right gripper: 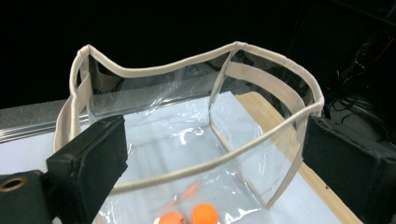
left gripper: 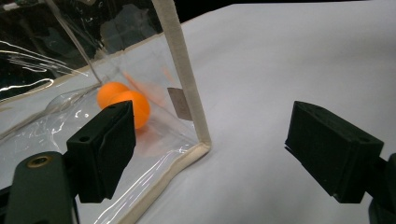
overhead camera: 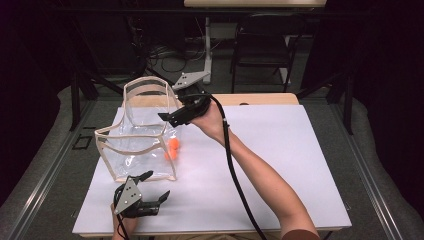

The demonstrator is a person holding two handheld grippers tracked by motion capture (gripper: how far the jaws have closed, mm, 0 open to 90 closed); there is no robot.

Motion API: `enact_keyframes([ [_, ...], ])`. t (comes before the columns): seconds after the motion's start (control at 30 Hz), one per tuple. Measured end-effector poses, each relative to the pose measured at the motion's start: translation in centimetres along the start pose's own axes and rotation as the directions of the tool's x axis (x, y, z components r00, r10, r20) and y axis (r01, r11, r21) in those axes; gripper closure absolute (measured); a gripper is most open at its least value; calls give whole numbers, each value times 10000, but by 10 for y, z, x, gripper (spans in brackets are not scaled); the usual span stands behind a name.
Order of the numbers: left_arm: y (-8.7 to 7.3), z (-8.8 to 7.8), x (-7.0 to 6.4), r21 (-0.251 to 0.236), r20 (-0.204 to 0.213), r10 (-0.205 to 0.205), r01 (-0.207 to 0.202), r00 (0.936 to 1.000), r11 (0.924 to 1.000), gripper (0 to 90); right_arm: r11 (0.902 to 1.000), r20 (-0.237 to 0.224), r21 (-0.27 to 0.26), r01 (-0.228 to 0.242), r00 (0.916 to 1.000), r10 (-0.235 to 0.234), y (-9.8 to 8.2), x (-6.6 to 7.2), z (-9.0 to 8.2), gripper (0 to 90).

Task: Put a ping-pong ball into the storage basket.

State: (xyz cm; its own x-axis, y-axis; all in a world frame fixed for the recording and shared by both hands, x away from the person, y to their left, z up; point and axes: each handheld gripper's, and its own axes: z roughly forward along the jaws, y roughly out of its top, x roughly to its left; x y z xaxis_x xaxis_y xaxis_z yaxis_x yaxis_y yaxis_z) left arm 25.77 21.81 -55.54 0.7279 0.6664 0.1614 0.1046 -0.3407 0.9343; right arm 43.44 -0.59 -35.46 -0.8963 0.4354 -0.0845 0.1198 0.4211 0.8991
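Orange balls (right gripper: 191, 215), two of them, lie side by side on the floor of the clear bag (overhead camera: 137, 150), close to the near corner by its beige-trimmed edge. The bag stands upright and open-mouthed on the white table (overhead camera: 280, 165), towards the left side.

My right gripper (overhead camera: 175, 117) hangs over the bag's mouth on its right-hand side, fingers (right gripper: 88, 163) spread wide with nothing between them, so I judge that the dropping step is done and what remains is a clean exit. To do that well I should lift straight up before I draw back; the rim cord (right gripper: 261, 140) runs just ahead of my fingers, and a sideways pull could snag it and tip the light bag. Whether the far finger brushes the rim I cannot quite tell from here.

My left gripper (overhead camera: 145, 192) rests low on the table by the bag's near corner, fingers (left gripper: 105, 149) wide apart and empty. One finger sits just beside the bottom hem, well placed to steady the bag if it rocks. I should keep it there, quiet, and not nudge the wall.
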Motion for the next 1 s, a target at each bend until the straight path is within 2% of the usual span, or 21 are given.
enact_keyframes([
  [0.53,1,1,0,-5,3,-1,1,10000,10000,158,9985,-103,547,-51,9999,57,-26,0,-12,0],
  [0.83,1,1,0,-16,-21,-26,26,10000,10000,158,9963,-238,858,-67,9997,88,-41,1,-24,0],
  [1.0,1,0,0,13,-13,-18,18,10000,10000,158,9949,-270,1002,81,9996,-55,-49,5,-30,0],
])
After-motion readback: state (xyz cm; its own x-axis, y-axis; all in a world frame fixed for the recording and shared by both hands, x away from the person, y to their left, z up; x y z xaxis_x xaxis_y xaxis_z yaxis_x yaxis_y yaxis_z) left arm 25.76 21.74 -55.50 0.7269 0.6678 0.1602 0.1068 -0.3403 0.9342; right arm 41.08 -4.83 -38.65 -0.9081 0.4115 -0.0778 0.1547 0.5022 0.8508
